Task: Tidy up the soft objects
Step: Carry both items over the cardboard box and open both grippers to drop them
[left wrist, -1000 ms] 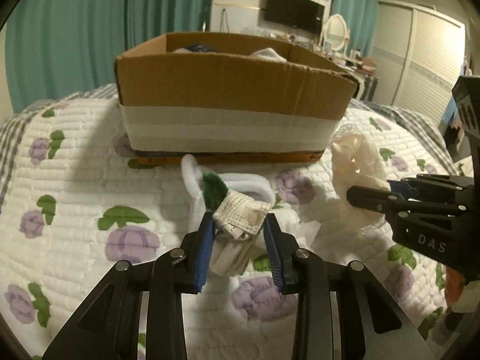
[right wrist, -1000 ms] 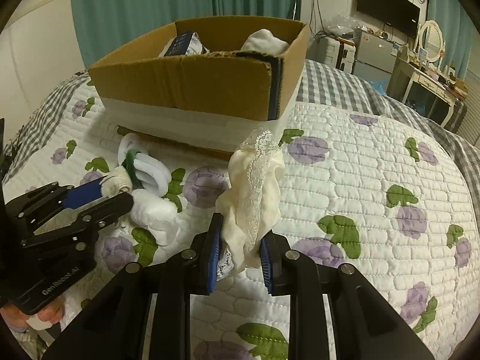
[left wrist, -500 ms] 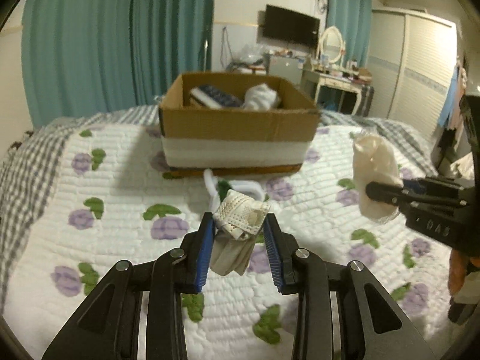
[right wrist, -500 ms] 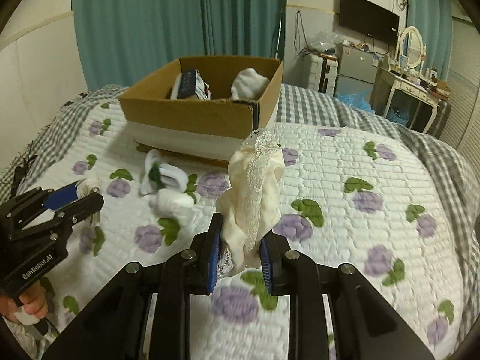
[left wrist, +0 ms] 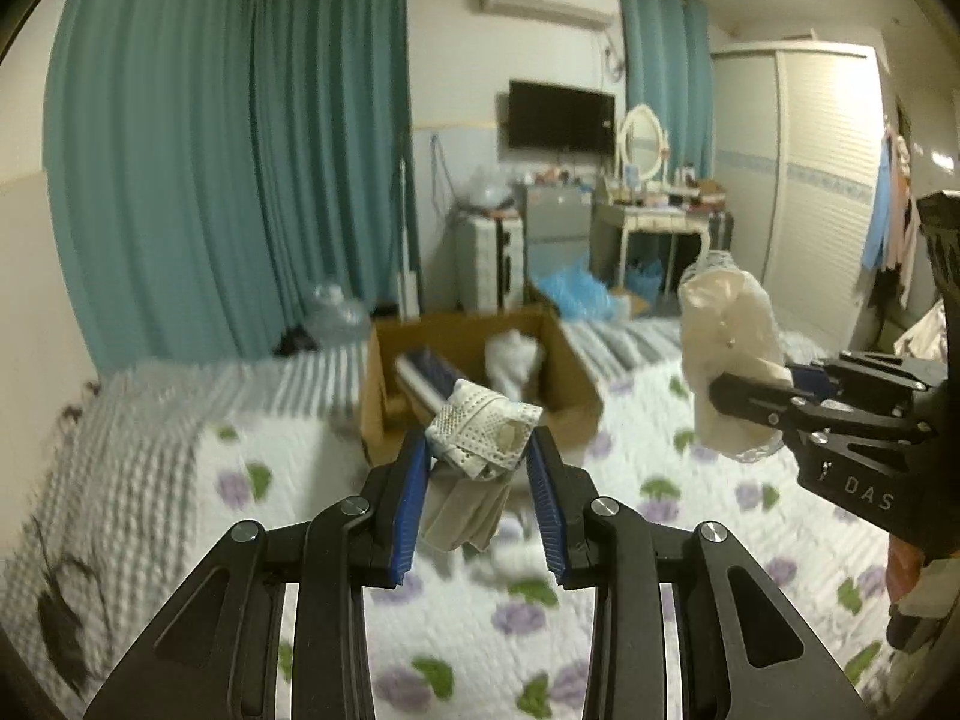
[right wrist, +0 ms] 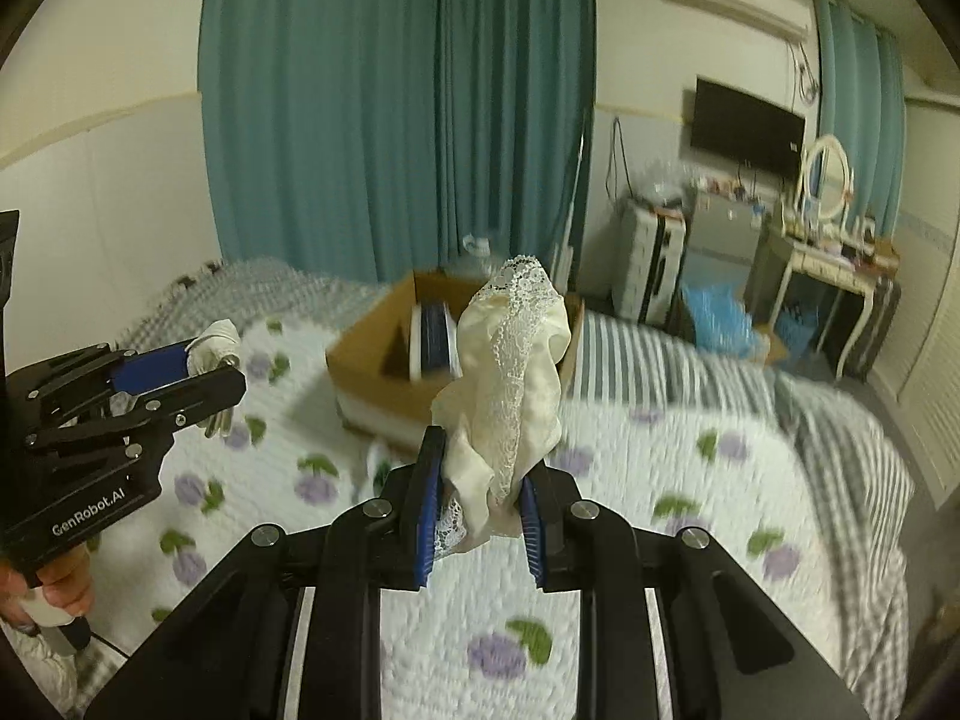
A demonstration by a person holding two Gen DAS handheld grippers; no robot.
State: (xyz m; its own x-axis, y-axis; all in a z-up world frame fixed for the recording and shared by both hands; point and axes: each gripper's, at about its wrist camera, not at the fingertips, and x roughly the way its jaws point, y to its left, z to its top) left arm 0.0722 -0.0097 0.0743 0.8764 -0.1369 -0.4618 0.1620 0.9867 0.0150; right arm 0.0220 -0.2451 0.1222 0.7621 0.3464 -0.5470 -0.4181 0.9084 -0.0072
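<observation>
Both grippers risen off quilt since earlier | left gripper (left wrist: 480, 468) clamps white mesh cloth (left wrist: 483, 435), bundle between pads, tail hanging below | right gripper (right wrist: 477, 498) clamps cream lace garment (right wrist: 510, 372), standing above jaws | cardboard box (left wrist: 576, 384) beyond on quilt (left wrist: 456, 618)

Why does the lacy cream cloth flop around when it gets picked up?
Probably because the lacy cream cloth is soft and thin: it bunches into folds above the right gripper instead of holding a flat shape. It looks light, since a small pinch between the fingers seems enough. The lace edge may snag easily.
</observation>
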